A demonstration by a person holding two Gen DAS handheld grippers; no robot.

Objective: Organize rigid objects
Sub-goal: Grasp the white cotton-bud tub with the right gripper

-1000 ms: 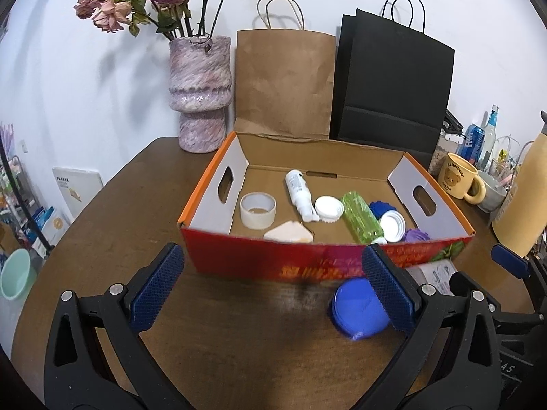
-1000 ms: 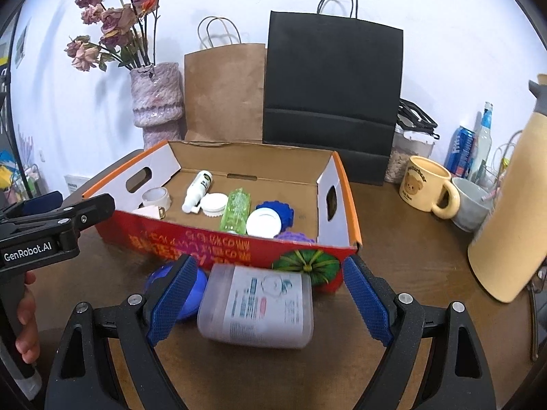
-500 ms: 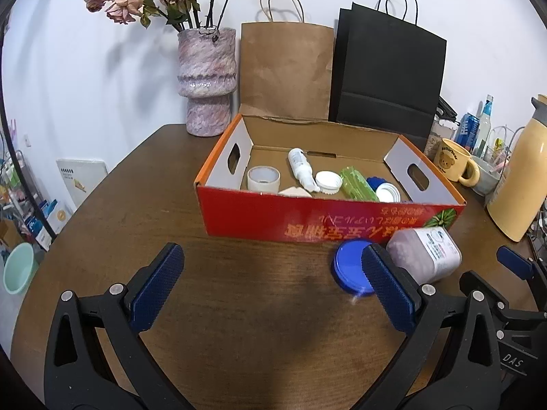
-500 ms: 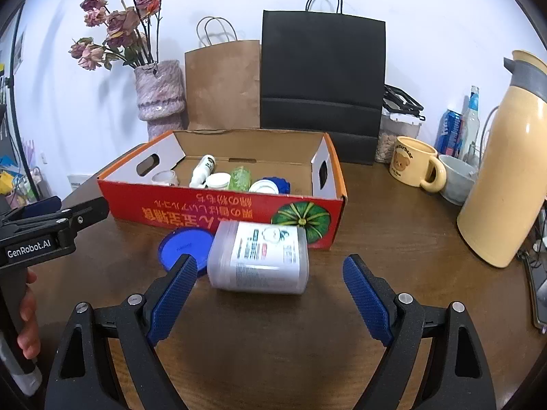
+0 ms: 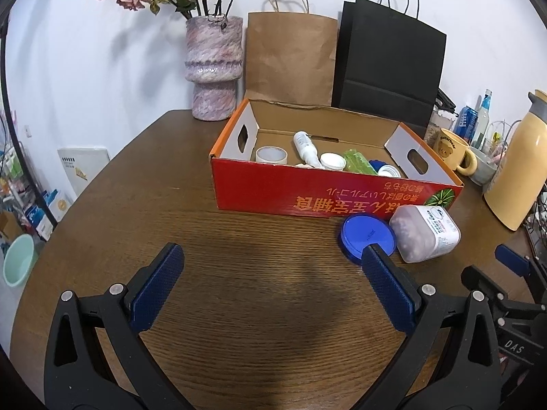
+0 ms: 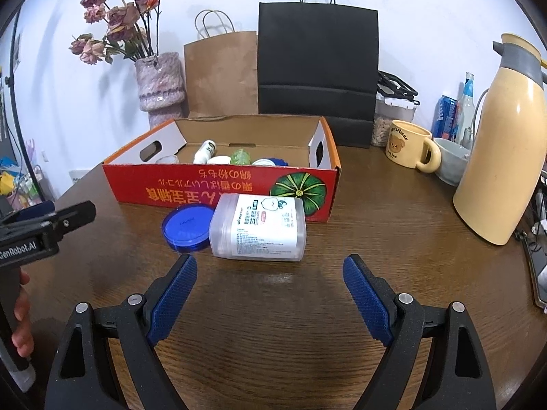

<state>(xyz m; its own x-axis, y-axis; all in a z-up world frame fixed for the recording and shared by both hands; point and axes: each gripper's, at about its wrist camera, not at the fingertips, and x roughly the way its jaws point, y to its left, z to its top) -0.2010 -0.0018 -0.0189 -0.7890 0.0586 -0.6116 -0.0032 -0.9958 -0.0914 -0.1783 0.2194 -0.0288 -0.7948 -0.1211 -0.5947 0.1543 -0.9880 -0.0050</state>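
Observation:
A clear plastic jar (image 6: 259,227) with a white label lies on its side on the brown table, its blue lid (image 6: 186,227) facing left, just in front of the red cardboard box (image 6: 218,188). My right gripper (image 6: 270,266) is open and empty, a little short of the jar. In the left wrist view the same jar (image 5: 425,234) and blue lid (image 5: 367,235) lie right of centre, beside the red box (image 5: 307,198). My left gripper (image 5: 271,266) is open, empty, over bare table. The box holds a tape roll (image 5: 271,154), a white bottle (image 5: 305,143), lids and a green item.
A pink vase (image 5: 213,71), a brown paper bag (image 5: 290,58) and a black bag (image 5: 389,68) stand behind the box. A yellow mug (image 6: 408,147), a grey bowl (image 6: 453,160) and a tall cream flask (image 6: 502,143) stand at right. A hand (image 6: 22,311) holds the left gripper's handle.
Both grippers have drawn back from the box, so the box and jar look farther away. The jar, once between the right gripper's fingers, now lies beyond their tips. Both stay open.

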